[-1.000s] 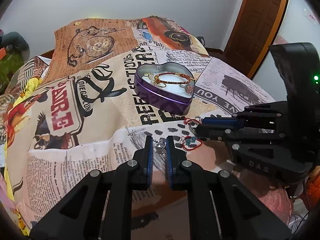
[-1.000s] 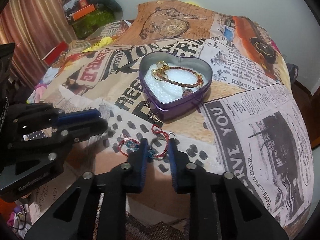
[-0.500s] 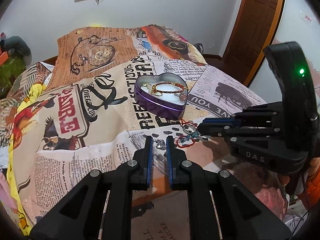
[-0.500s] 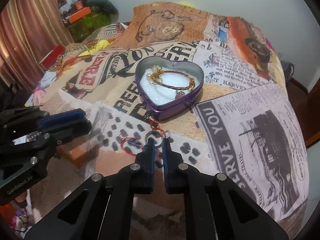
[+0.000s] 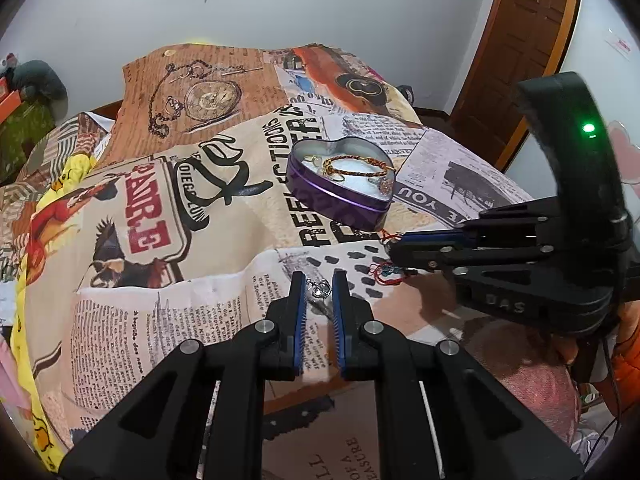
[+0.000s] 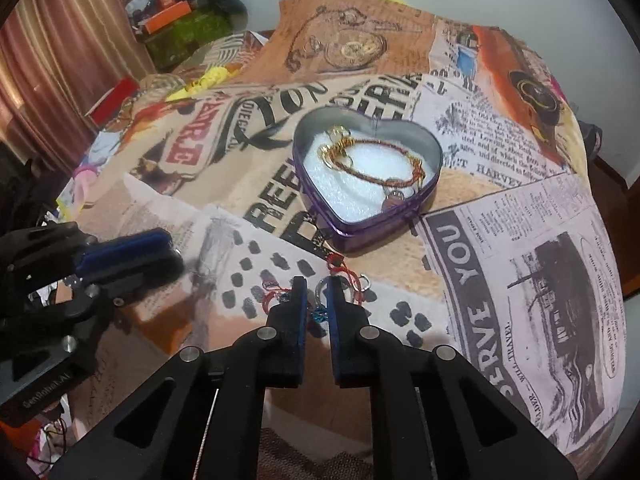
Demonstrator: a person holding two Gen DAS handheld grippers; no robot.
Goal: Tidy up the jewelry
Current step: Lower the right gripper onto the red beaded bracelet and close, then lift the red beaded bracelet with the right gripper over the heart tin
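From the left wrist: left tongs (image 5: 318,280) low over the newsprint-patterned cloth (image 5: 160,320), fingers parted by a narrow gap, with a small silver charm (image 5: 319,289) lying on the cloth between the tips and no clear contact with either pad. Farther back and to the right, a purple heart-shaped tin (image 5: 340,200), lid off, white padding inside, a gold bracelet (image 5: 356,162) resting on that padding. Just in front of the tin, a red cord bracelet (image 5: 386,274) with blue beads on the cloth, right tongs (image 5: 394,248) reaching in from the right edge with the tips directly over it. From the right wrist: right tongs (image 6: 316,286) drawn in to a slim gap around a silver ring (image 6: 320,294) belonging to the red cord bracelet (image 6: 340,270), apparently pinching it; blue beads visible just below the ring between the fingers, red loops spilling out to either side on the cloth. Heart-shaped tin (image 6: 360,232) straight ahead, near the bracelet but apart from it, gold bracelet (image 6: 372,176) curled inside. Left tongs (image 6: 172,256) at the left edge, side on, blue pads close together, gap not readable from this angle.
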